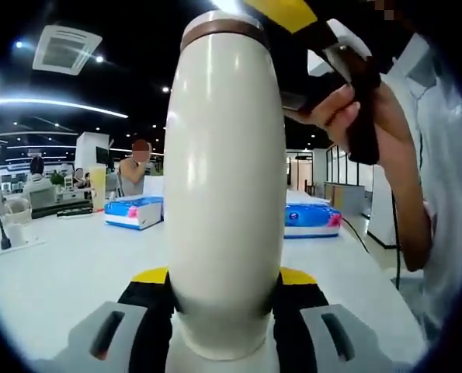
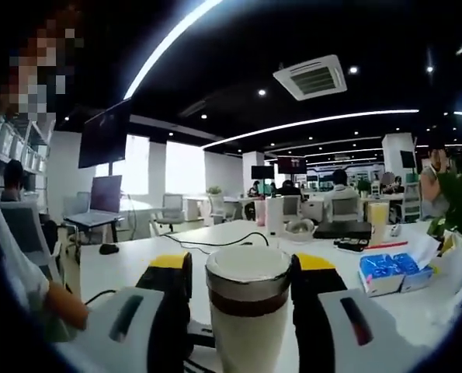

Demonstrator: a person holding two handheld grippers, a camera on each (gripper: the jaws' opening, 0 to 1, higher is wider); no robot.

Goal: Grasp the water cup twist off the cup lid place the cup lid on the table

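A tall cream water cup stands upright between the jaws of my left gripper, which is shut on its lower body. Its lid, ringed by a brown band, sits on top. My right gripper comes in from the upper right onto the lid, held by a person's hand. In the right gripper view the pale lid with its brown band sits tight between the yellow-tipped jaws of my right gripper, and the cream cup body shows below it.
A white table stretches out under the cup. Blue tissue packs lie on it behind the cup, with another blue pack to the right. Black cables run across the table. People sit at desks far back.
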